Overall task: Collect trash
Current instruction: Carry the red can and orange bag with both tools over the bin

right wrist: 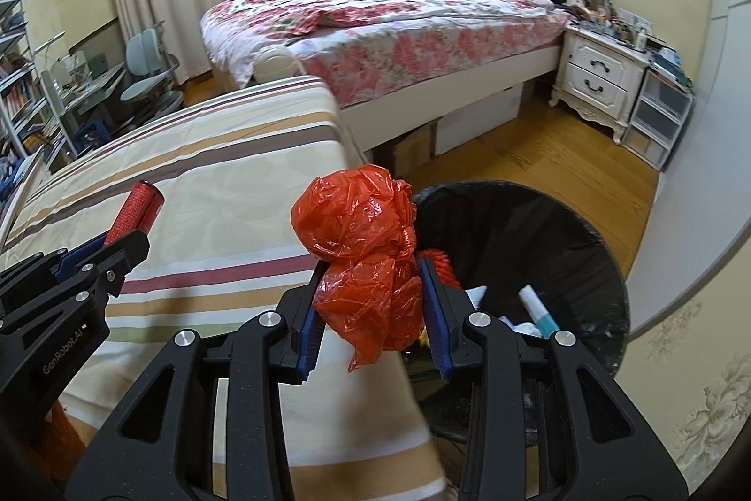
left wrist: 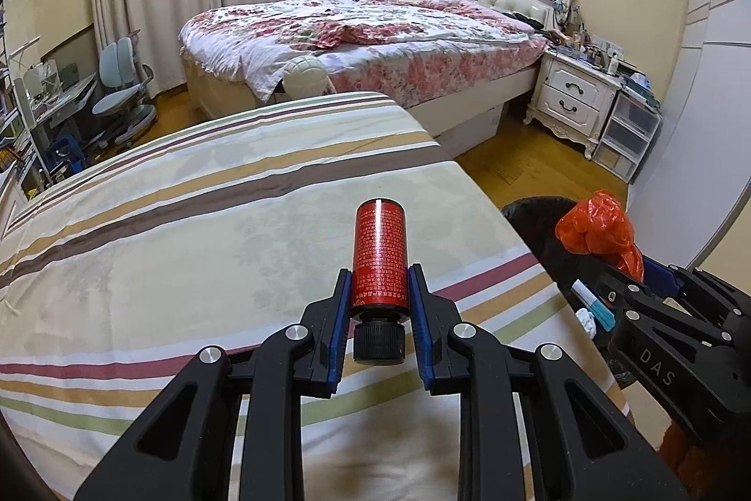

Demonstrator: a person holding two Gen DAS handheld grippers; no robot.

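My left gripper [left wrist: 379,280] is shut on a red cylindrical bottle [left wrist: 380,257] with a black cap, held above the striped bedsheet [left wrist: 187,219]; the bottle also shows in the right wrist view [right wrist: 136,205]. My right gripper [right wrist: 373,280] is shut on a crumpled orange plastic bag [right wrist: 361,247], held at the bed's edge beside the black-lined trash bin [right wrist: 540,219]. The bag also shows in the left wrist view [left wrist: 596,228]. The bin holds a teal and white tube [right wrist: 540,311] and white paper scraps.
A floral bed [left wrist: 356,36] with a white headboard stands behind. A white nightstand [left wrist: 575,97] and clear drawers [left wrist: 629,130] stand at the right. A desk chair [left wrist: 119,92] and shelves are at the left. Wooden floor [right wrist: 540,144] lies around the bin.
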